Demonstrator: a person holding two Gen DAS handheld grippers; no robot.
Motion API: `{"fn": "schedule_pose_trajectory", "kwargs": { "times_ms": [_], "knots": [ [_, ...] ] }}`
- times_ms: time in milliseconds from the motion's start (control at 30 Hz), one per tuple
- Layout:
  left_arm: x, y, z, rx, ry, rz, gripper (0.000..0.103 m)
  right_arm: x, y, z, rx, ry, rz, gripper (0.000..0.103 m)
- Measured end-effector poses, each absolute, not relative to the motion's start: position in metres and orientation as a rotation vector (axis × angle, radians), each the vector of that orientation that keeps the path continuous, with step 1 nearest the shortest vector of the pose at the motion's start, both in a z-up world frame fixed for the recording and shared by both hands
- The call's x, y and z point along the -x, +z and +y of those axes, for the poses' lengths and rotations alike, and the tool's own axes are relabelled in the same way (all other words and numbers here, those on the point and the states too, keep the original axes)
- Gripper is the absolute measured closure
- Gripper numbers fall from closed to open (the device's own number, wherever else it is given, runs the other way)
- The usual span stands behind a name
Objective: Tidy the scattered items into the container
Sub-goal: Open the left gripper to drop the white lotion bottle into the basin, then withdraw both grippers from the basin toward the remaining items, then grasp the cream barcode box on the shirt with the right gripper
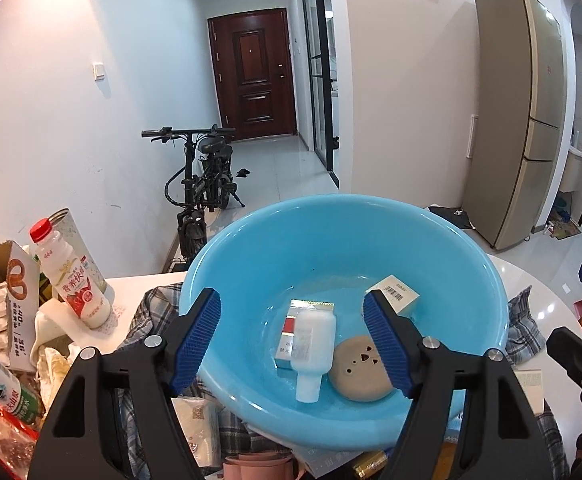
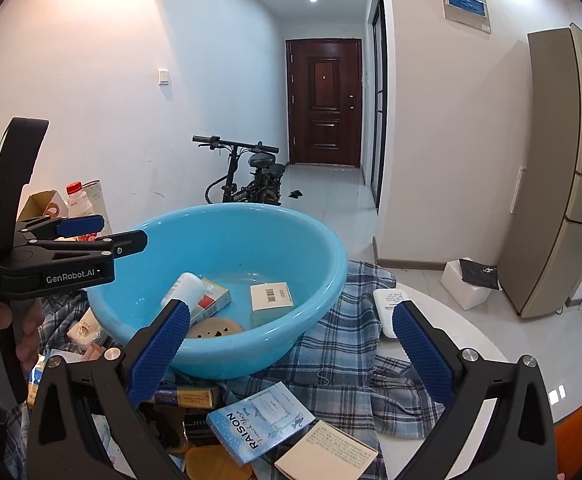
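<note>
Scattered items are recorded in two groups: those already inside the round light-blue plastic basin [image 2: 227,240] and those still lying on the blue-and-white checked cloth [image 2: 343,344] around it.

Basin contents: a white plastic bottle [image 1: 311,344] lying on its side across a red-and-white carton [image 1: 291,340], a round tan perforated disc [image 1: 357,372], and a pale barcode-labelled box [image 1: 397,296] at about 1 o'clock on the basin floor.

The left gripper [image 1: 291,340] is held over the basin's near rim. Its jaws stand apart, nothing is pressed between the blue pads, and the bottle is seen below the gap.

The right gripper [image 2: 291,340] is likewise spread and empty, positioned over the cloth at the basin's 5 o'clock side.

Decisive relation: the blue rectangular "RAISON" paper packet [image 2: 261,424] lies just beneath the right gripper, toward 6 o'clock, its long axis running from 7 to 1 o'clock. A cream flat carton [image 2: 327,448] is just beside it, and a white elongated remote-like object [image 2: 387,312] lies at 3 o'clock beside the right-hand pad. The right gripper is judged the nearer for all three. The basin lies at 11 o'clock from that gripper.
</note>
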State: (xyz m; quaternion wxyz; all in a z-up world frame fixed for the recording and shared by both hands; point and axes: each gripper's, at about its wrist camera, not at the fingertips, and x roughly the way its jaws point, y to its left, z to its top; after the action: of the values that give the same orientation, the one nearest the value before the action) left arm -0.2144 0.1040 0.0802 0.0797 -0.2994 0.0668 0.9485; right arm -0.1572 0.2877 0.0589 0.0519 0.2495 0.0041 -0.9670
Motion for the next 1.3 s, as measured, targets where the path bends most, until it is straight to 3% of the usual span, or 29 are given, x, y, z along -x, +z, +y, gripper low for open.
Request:
{"fn": "schedule_pose_trajectory", "kwargs": {
  "times_ms": [433, 633, 700, 933, 1300],
  "knots": [
    [0.173, 0.079, 0.088, 0.903, 2.847, 0.197, 0.029, 0.118, 0.063, 0.287, -0.751, -2.939, 0.07, 0.0],
    [0.142, 0.068, 0.081, 0.922, 2.837, 0.172, 0.018, 0.095, 0.041, 0.301, -0.819, -2.96, 0.021, 0.0],
    [0.131, 0.064, 0.082, 0.923, 2.833, 0.169, 0.008, 0.088, 0.028, 0.309, -0.849, -2.97, -0.041, 0.0],
    [0.096, 0.054, 0.096, 0.905, 2.8, 0.241, 0.0, 0.087, -0.013, 0.317, -0.997, -2.988, -0.182, 0.0],
    [0.079, 0.046, 0.101, 0.898, 2.762, 0.288, 0.0, 0.121, -0.037, 0.308, -1.163, -3.044, -0.182, 0.0]
  ]
}}
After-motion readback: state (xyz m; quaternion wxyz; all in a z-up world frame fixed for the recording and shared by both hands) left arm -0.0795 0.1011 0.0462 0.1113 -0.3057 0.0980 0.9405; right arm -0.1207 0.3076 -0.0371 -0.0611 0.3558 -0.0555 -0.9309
